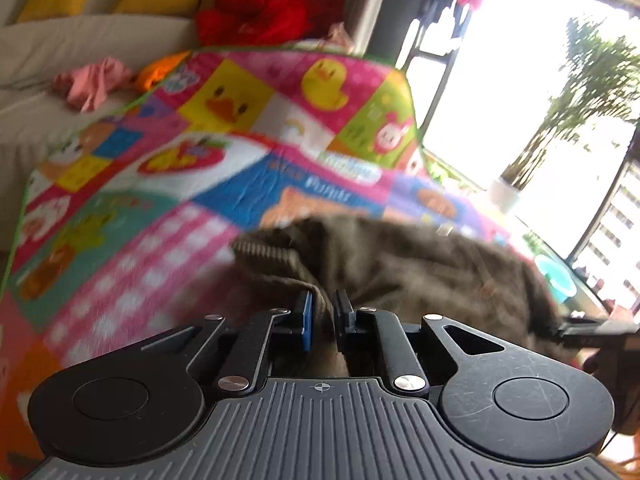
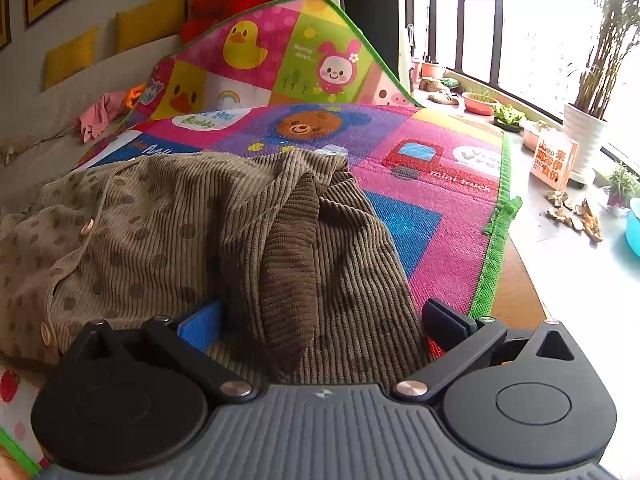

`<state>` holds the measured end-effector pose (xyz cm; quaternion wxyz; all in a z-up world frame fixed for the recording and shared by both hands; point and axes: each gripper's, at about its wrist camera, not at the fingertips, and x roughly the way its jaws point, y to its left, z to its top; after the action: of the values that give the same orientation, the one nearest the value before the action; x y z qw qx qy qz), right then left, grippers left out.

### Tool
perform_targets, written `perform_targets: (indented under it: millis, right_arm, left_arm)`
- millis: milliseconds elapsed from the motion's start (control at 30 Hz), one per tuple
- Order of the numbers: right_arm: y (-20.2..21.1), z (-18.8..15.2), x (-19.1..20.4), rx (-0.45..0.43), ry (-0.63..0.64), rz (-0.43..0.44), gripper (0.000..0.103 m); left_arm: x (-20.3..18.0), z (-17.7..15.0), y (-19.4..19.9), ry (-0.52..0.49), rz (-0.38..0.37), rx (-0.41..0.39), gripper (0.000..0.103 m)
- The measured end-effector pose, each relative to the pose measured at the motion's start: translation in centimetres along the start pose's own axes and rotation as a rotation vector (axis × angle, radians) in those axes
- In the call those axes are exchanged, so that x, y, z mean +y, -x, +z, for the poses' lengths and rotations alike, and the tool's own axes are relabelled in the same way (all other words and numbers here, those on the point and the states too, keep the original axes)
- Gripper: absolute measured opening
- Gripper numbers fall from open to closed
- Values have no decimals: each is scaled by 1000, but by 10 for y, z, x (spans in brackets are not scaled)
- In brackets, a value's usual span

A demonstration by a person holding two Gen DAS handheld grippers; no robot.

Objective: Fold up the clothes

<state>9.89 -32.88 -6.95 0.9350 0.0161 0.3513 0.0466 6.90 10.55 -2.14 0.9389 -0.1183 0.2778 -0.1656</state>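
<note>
Both wrist views look low and close across the play mat (image 2: 436,152), sharing the brown garment (image 1: 420,264).

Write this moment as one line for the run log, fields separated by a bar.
left gripper: shut on brown corduroy garment | right gripper: open over garment | garment: crumpled on colourful play mat | fold: not finished

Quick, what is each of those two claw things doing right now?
Left gripper: closed, pinching an edge of the brown corduroy garment.
Right gripper: open, its fingers either side of the garment, gripping nothing.
</note>
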Motion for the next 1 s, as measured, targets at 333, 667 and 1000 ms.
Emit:
perform_targets:
  millis: [333,667,1000]
  right_arm:
    - [-1,-2,1,-16,17,-1,103]
    - [16,15,3,1,17,31,103]
    - [0,82,114,-79,208,350,103]
  left_arm:
    - [-26,46,27,-31,-149,-158,40]
    - [-33,-33,-64,-85,-122,187,39]
    - [-30,-39,-48,-105,-133,162,43]
